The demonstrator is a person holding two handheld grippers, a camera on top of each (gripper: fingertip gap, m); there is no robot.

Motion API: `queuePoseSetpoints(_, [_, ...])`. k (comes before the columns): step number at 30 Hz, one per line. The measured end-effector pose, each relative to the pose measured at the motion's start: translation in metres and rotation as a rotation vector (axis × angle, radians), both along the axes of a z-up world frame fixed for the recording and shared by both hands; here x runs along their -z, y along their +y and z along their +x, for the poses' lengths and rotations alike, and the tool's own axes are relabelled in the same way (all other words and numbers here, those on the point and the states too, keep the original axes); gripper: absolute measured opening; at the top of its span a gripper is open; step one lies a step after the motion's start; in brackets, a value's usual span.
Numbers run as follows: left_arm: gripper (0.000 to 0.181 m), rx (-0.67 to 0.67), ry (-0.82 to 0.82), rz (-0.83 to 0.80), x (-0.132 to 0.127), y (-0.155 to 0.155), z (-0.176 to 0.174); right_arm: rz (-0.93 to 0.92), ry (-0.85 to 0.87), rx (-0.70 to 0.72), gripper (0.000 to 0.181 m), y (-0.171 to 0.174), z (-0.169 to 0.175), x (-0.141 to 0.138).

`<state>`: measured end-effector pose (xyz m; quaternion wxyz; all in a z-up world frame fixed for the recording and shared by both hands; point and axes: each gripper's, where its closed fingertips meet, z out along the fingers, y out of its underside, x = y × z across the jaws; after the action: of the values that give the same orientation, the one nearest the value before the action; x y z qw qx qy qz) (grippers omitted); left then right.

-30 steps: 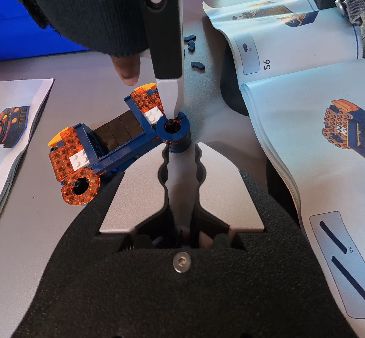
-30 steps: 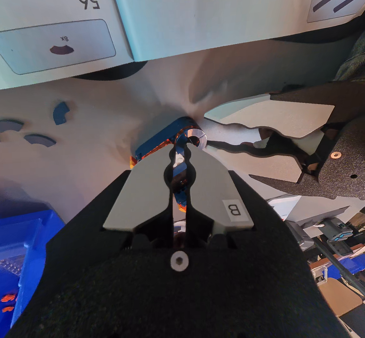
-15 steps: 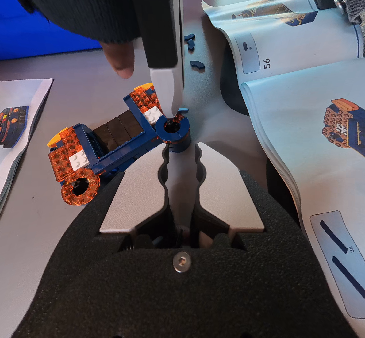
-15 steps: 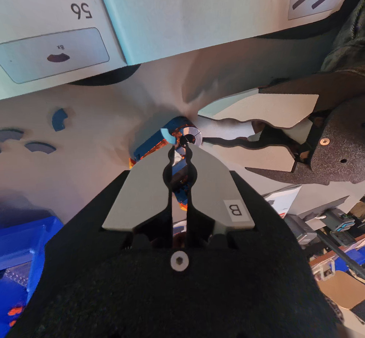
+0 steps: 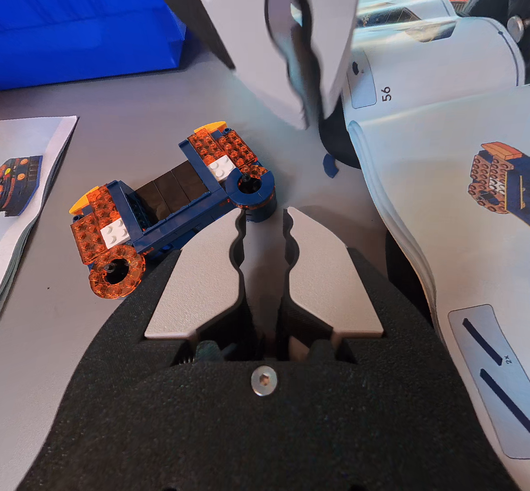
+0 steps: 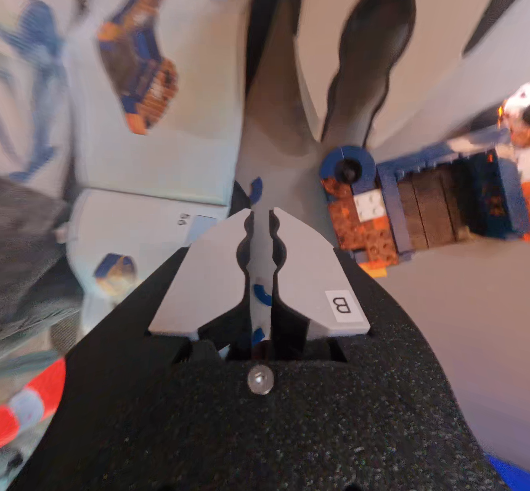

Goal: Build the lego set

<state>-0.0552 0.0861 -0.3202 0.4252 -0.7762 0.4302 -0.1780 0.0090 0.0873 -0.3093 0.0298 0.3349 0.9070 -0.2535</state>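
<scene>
hard plastic, light and stiff: the lego model lies on the grey worktop, its round blue end just ahead of the left claw, slightly parted and empty. right claw hovers near a loose curved piece, gap narrow, holding nothing. i'd grip the solid blue frame; pressed-on tiles could pop off.

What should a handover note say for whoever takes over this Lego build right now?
Left gripper: open, empty, tips beside the model's blue ring.
Right gripper: slightly open, empty, raised above the table, pointing towards a loose blue curved piece.
Lego model: lies on the grey table, beside the open instruction booklet.
Done: most of the blue ring is covered.
Left: one orange gap in it; the orange ring is bare.
</scene>
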Motion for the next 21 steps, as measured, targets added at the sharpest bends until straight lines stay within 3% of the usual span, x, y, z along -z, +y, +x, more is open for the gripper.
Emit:
queuePoseSetpoints(4, [0.024, -0.001, 0.001, -0.001, 0.000, 0.000, 0.000, -0.097, 0.032, 0.206, 0.010, -0.007, -0.005, 0.016])
queuePoseSetpoints(6, [0.024, -0.001, 0.005, -0.001, 0.001, 0.000, 0.000, -0.115, 0.063, 0.236, 0.011, -0.014, -0.008, 0.016])
queuePoseSetpoints(16, [0.032, -0.005, 0.065, 0.027, 0.005, 0.002, 0.001, 0.086, 0.093, 0.230, 0.012, -0.015, -0.008, 0.028])
queuePoseSetpoints(21, [0.050, -0.003, 0.124, 0.260, -0.017, 0.011, 0.001, 0.115, 0.157, 0.253, 0.006, -0.014, -0.010, 0.029])
